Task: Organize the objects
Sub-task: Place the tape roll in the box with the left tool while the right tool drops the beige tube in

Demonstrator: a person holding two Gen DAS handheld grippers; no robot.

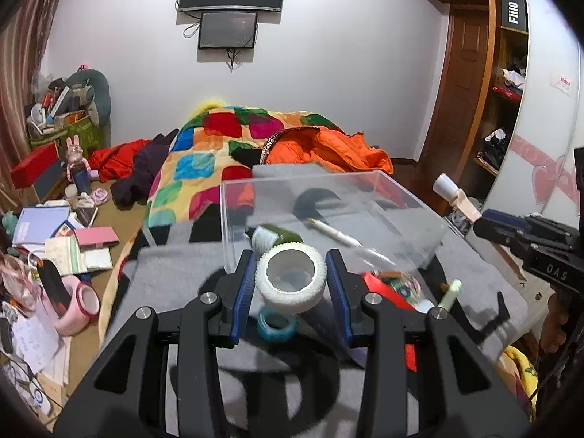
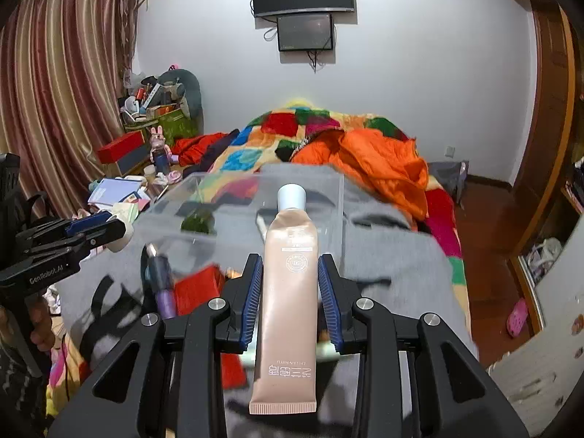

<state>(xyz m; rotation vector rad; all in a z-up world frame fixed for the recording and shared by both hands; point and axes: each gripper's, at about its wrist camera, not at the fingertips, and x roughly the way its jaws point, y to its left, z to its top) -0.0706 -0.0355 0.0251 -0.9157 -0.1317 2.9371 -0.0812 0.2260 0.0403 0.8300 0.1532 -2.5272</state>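
Observation:
My left gripper (image 1: 291, 280) is shut on a white textured tape roll (image 1: 291, 280), held above the grey cloth (image 1: 171, 277) just in front of a clear plastic box (image 1: 416, 197). The box holds a green-and-white roll (image 1: 272, 236) and a white pen (image 1: 337, 233). My right gripper (image 2: 290, 284) is shut on a beige cream tube (image 2: 288, 292) with a white cap, pointing at the clear box (image 2: 339, 197). The right gripper also shows at the right edge of the left wrist view (image 1: 471, 208), and the left gripper shows at the left of the right wrist view (image 2: 120, 231).
On the grey cloth lie a blue tape ring (image 1: 276, 325), a red packet (image 1: 383, 286), a pale green stick (image 1: 450, 292) and a purple tube (image 2: 165, 297). A colourful quilt (image 1: 204, 160) and orange jacket (image 1: 328, 149) lie behind. Clutter fills the floor at left (image 1: 54, 241).

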